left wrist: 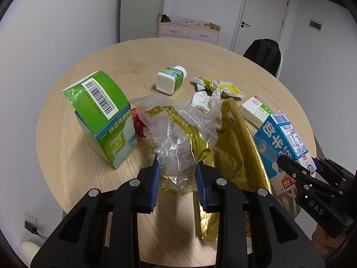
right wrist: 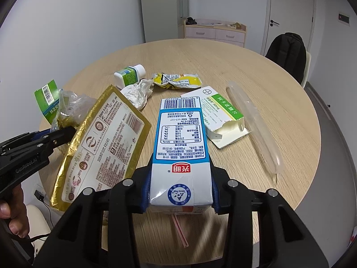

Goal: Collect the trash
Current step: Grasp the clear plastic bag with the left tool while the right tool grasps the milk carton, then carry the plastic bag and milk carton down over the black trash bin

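Note:
My left gripper (left wrist: pixel 178 167) is shut on a crumpled gold and clear plastic bag (left wrist: pixel 178 134), which bunches up between the blue pads. In the right wrist view the left gripper (right wrist: pixel 67 131) holds that gold bag (right wrist: pixel 107 138) up by its edge, tilted above the round wooden table (right wrist: pixel 223 62). My right gripper (right wrist: pixel 180 178) is shut on a blue and white milk carton (right wrist: pixel 180 134), pads pressed on both sides near its base. A pink straw (right wrist: pixel 179 230) hangs below it. In the left wrist view the carton (left wrist: pixel 283 138) sits right of the bag in the right gripper (left wrist: pixel 296 169).
On the table lie a green medicine box (left wrist: pixel 104 116), a white pill bottle (left wrist: pixel 170 79), a crumpled tissue (left wrist: pixel 205 99), a yellow wrapper (left wrist: pixel 223 87), an opened white and green box (right wrist: pixel 223 116) and a long clear sleeve (right wrist: pixel 254 129). A chair with a black backpack (right wrist: pixel 287 53) stands behind.

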`<state>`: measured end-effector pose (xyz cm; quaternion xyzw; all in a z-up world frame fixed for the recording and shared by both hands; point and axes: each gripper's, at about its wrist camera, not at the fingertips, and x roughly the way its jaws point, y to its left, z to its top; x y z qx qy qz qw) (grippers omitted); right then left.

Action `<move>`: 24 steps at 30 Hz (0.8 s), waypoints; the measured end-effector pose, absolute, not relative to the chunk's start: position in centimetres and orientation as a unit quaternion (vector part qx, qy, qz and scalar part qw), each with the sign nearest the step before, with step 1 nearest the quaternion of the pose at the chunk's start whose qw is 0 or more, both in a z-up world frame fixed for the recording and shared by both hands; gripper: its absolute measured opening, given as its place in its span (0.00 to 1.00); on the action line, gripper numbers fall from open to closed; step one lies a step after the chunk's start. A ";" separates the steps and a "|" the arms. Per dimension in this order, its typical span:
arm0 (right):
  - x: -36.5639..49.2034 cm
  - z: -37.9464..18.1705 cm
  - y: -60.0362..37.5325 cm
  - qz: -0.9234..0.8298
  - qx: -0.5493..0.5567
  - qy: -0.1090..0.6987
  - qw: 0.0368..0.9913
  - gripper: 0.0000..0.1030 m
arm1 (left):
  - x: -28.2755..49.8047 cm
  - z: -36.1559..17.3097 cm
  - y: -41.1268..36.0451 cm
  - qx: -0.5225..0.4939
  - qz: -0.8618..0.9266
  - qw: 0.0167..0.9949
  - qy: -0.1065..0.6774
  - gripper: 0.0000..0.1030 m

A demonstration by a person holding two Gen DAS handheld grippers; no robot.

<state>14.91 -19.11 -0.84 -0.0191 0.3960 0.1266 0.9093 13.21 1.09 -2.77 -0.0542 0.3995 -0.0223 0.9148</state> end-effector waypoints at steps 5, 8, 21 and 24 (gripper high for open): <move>14.2 -0.3 -19.1 0.126 -0.018 0.389 0.912 0.37 | 12.4 -2.5 1.2 -0.052 -0.019 0.918 0.392 0.26; 13.7 0.2 -19.2 0.126 -0.014 0.385 0.914 0.37 | 11.5 -2.0 1.2 -0.051 -0.017 0.922 0.384 0.26; 9.4 2.6 -19.5 0.121 -0.019 0.356 0.926 0.37 | 6.7 0.0 1.1 -0.051 -0.013 0.933 0.357 0.26; 8.1 3.0 -19.6 0.123 -0.017 0.351 0.928 0.37 | 5.4 0.2 1.2 -0.053 -0.013 0.933 0.356 0.26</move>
